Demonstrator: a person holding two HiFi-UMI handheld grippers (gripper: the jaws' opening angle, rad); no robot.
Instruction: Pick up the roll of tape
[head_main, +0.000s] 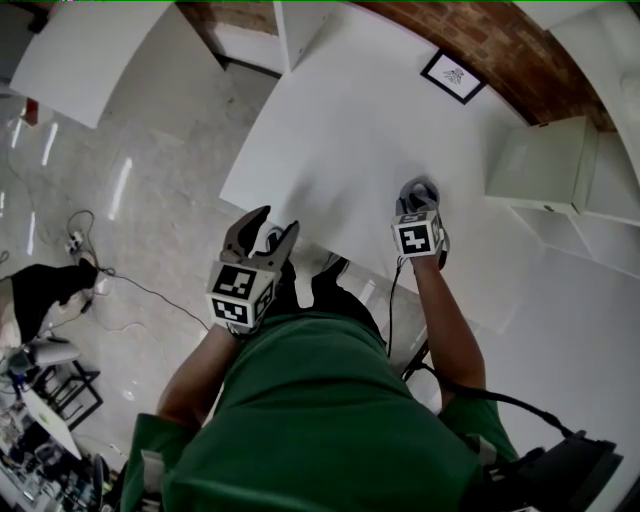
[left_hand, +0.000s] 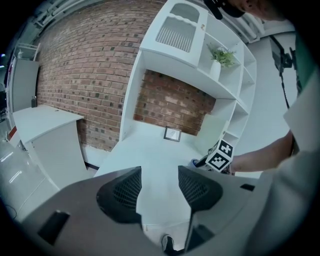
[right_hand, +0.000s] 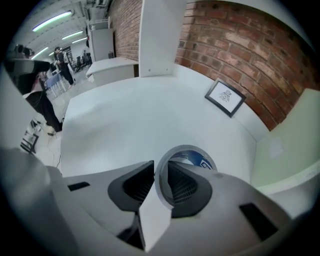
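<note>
White tape roll (right_hand: 195, 159), right hand-held gripper (right_hand: 159, 169) clamping its wall, overhead unclear

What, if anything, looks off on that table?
Nothing stands out. The roll of tape lies flat on the white table, intact; the right tool grips its wall, one jaw inside the core. The framed picture sits at the back by the brick wall. The left tool is open and empty.

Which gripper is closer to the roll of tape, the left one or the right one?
Right. The right gripper is on the roll of tape, jaws pinching its wall. The left gripper hangs open near the table's edge, well apart from the roll.
</note>
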